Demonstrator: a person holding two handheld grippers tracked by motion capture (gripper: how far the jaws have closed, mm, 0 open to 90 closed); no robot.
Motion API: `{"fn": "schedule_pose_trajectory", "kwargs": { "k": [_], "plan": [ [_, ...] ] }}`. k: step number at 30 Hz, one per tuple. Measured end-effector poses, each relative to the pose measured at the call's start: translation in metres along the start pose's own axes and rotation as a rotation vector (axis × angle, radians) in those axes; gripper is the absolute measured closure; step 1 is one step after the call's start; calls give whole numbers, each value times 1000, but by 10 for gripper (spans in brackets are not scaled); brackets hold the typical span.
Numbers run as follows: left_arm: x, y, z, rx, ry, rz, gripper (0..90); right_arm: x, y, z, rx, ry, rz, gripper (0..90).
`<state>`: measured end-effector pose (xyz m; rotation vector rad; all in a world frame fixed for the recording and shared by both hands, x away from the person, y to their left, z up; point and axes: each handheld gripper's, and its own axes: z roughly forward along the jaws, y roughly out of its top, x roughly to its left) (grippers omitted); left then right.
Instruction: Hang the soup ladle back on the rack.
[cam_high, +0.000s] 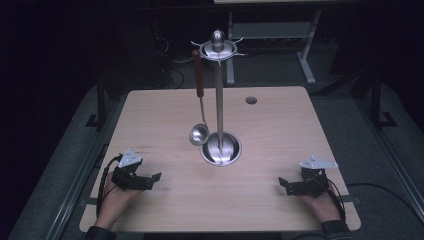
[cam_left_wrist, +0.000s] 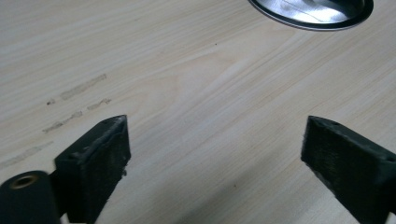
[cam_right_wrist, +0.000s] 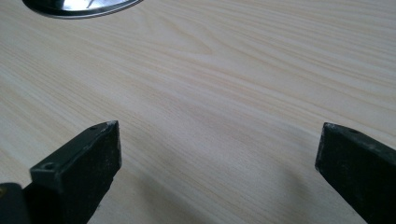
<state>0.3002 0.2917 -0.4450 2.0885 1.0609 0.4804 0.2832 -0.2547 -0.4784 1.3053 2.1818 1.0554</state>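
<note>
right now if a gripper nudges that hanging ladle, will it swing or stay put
The ladle would likely swing: it hangs from the stand top, its bowl apparently free above the table. Its polished bowl probably slips between pads; the tall, thin stand might wobble.

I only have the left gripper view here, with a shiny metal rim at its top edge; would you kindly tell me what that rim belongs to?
Observer: It is the round base of a tall steel utensil stand, near the middle of the table.
Operator: Thank you. Does anything hang on it?
Observer: Yes, a ladle with a reddish-brown handle hangs from the top ring, its bowl just left of the base.
Operator: And where is the other gripper?
Observer: The right gripper rests on the table near the right front corner, jaws open and holding nothing.
Operator: How far is mine from the ladle?
Observer: The left gripper sits near the left front corner, apart from the ladle, jaws open.
</note>
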Motion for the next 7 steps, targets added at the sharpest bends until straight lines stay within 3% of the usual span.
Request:
{"fn": "schedule_pose_trajectory", "kwargs": {
  "k": [7],
  "plan": [
    [1, -1, 0, -7, -8, -10, 36, 0, 0, 0, -7, 0, -4, 0]
  ]
}}
